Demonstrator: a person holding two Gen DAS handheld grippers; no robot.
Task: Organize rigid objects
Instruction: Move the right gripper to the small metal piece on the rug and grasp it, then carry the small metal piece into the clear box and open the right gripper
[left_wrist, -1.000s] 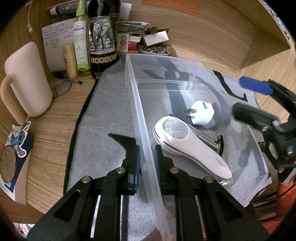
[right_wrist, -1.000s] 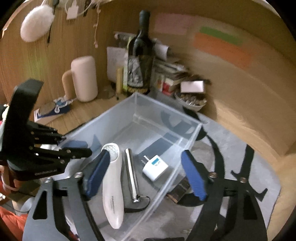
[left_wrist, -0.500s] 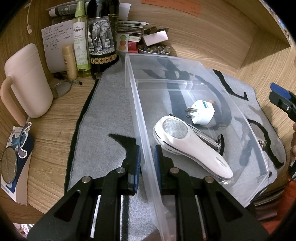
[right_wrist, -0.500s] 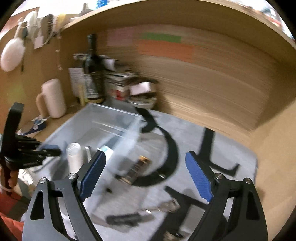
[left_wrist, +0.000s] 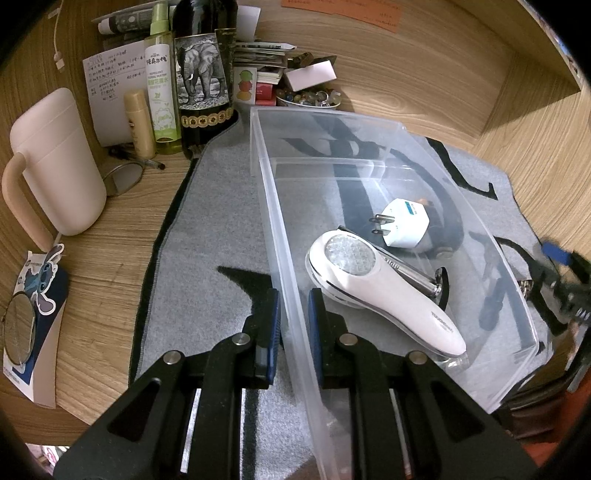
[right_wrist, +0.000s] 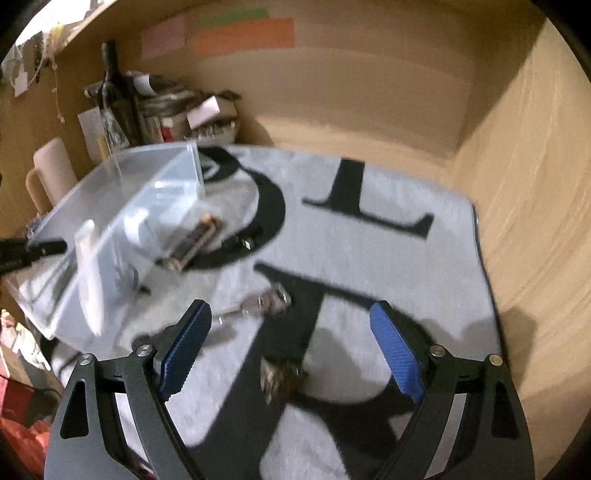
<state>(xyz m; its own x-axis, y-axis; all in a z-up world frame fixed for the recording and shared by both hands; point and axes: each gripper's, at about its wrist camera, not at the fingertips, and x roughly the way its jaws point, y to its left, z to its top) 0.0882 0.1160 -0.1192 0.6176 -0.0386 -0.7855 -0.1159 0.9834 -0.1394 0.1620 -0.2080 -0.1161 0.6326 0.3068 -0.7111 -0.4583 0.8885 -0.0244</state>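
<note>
Clear bin wall pinched by left tongs.

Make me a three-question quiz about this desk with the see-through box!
1. Where is the white plug?
A. inside the box
B. on the mat
C. beside the mug

2. What colour are the right gripper pads?
A. red
B. blue
C. green

3. What is the left gripper doing?
A. hanging open in the air
B. holding the plug
C. pinching the box wall

Answers:
1 A, it lies on the box floor next to the white shaver.
2 B, both pads look blue.
3 C, its fingers sit on either side of the wall.
</note>
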